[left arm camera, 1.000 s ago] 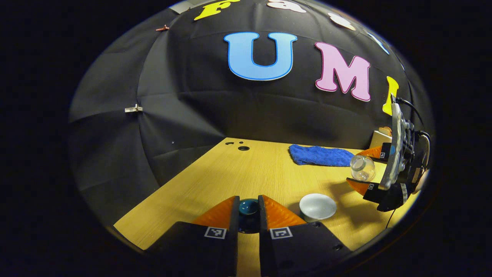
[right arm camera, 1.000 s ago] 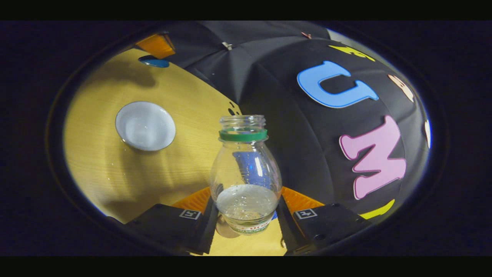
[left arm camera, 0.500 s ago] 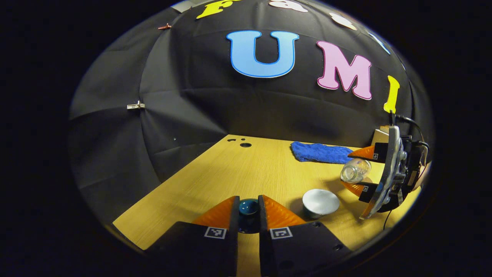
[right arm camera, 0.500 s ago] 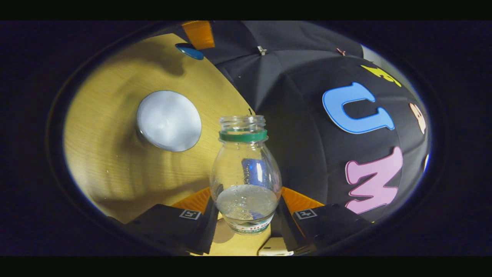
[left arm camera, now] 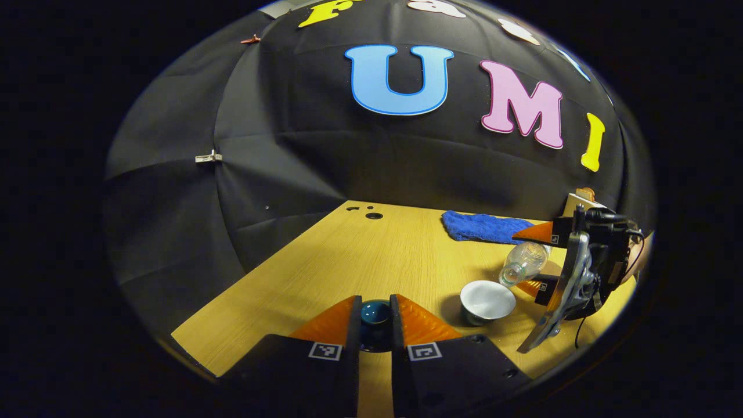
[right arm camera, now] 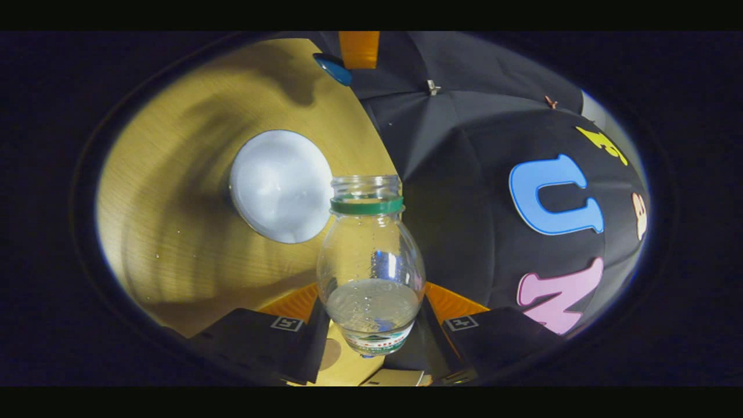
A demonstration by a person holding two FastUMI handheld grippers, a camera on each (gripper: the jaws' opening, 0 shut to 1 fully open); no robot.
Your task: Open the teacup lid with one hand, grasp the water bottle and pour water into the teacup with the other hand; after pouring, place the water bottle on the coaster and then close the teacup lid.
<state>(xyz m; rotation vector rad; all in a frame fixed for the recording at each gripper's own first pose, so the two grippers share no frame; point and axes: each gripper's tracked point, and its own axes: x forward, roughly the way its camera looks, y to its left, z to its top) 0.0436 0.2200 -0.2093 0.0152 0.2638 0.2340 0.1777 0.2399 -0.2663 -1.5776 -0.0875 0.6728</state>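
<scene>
Left gripper (left arm camera: 375, 316): jaws clenched on the teacup lid (left arm camera: 375, 313), a dark blue, glossy, domed piece held above the tabletop (left arm camera: 325, 273) at 6 o'clock in the left gripper view. The tabletop is pale wood-grain laminate with small round holes near its far edge.

Right gripper (right arm camera: 371, 316): jaws grasping the water bottle (right arm camera: 370, 261) low on its body, one finger on each side. The bottle is clear, rounded and bulbous, with a threaded open neck and a green ring below the threads. It holds clear water with small bubbles in its lower part.

Teacup (left arm camera: 487, 299): a white, smooth, round bowl with a dark outside wall, open, standing on the tabletop at 4 o'clock in the left gripper view.

The left gripper view shows the right gripper (left arm camera: 537, 261) from the side: the bottle (left arm camera: 522, 262) is tilted, its mouth pointing down toward the far rim of the teacup. Whether water is leaving the mouth cannot be told. This view also shows a blue, nubby cloth (left arm camera: 484, 226) lying flat at 2 o'clock, beyond the teacup.

The right gripper view shows the teacup (right arm camera: 281, 184) from above, at 10 o'clock, just beside the bottle neck, and the lid (right arm camera: 332, 68) at 12 o'clock.
</scene>
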